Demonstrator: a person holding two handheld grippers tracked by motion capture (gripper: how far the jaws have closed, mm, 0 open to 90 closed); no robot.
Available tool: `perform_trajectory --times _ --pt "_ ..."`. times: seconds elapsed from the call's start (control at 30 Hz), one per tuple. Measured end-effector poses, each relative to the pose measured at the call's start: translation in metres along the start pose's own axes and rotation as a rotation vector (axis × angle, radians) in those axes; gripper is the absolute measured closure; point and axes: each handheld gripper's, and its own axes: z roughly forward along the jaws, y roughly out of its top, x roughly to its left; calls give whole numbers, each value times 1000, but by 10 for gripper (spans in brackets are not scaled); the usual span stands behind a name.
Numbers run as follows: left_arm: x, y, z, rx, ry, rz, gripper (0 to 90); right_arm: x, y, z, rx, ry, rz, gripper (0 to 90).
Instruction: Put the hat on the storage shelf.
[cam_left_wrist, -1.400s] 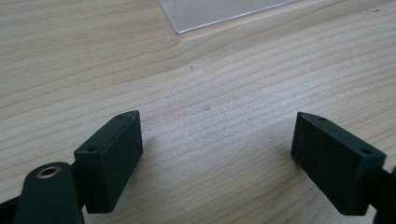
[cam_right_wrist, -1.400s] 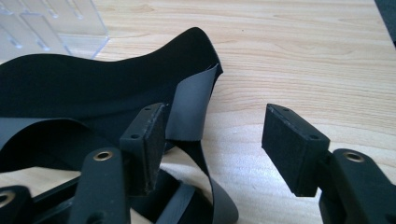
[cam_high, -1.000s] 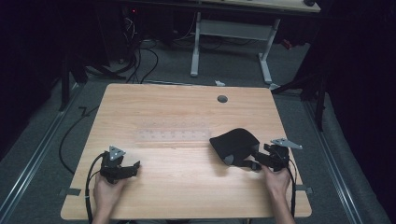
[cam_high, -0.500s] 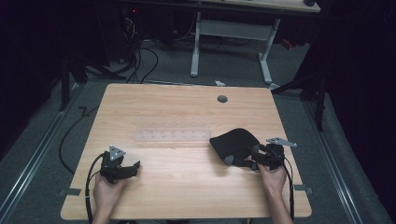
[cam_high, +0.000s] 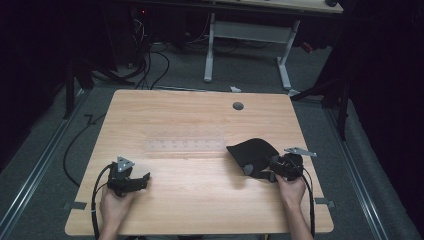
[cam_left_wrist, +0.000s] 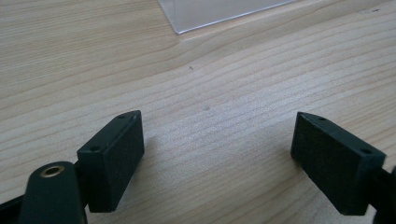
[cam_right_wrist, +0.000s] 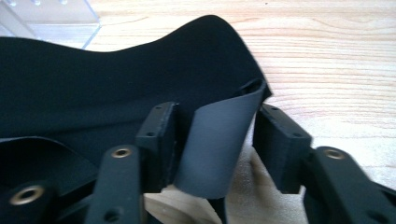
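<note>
Jaws of right gripper pinching black sheet fold, left gripper jaws wide over table

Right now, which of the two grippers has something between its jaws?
The right gripper: a curled flap of the black sheet stands between its jaws. The left gripper is wide open over the bare table.

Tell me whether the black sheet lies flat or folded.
Folded: the black sheet curls up at one edge, a flap between the right tool's jaws.
</note>
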Motion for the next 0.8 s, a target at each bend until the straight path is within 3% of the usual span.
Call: perform_trajectory --times 0.17,0.3,0.47,0.8 --pt "0 0 0 0 0 0 177 4 0 -2 -3 16 -41 655" --pt "0 0 0 -1 -2 0 180 -2 0 -4 3 80 -1 744" --pt "-1 0 0 -2 -8 -3 192 -2 1 -11 -1 123 1 821" --pt "-1 0 -1 2 -16 0 200 3 2 -22 -36 158 -15 853"
